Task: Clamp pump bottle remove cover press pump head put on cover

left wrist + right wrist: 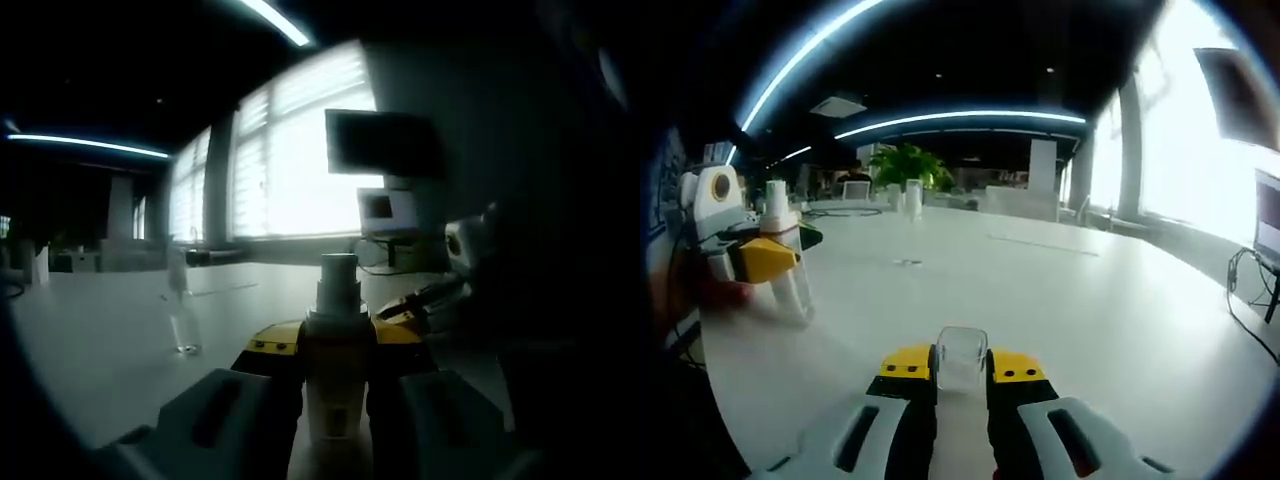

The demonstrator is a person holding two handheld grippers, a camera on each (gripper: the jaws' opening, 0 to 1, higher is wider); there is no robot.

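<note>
In the left gripper view my left gripper is shut on the pump bottle, which stands upright between the yellow-tipped jaws with its bare pump head on top. The right gripper reaches in from the right, a little beyond the bottle. In the right gripper view my right gripper is shut on the clear cover, held above the white table. At the left of that view, the left gripper clamps the pale bottle, whose pump head is uncovered.
A slim clear bottle stands on the table to the left; it appears far off as a clear bottle near a potted plant. Bright windows, a monitor and cables lie along the table's far edge.
</note>
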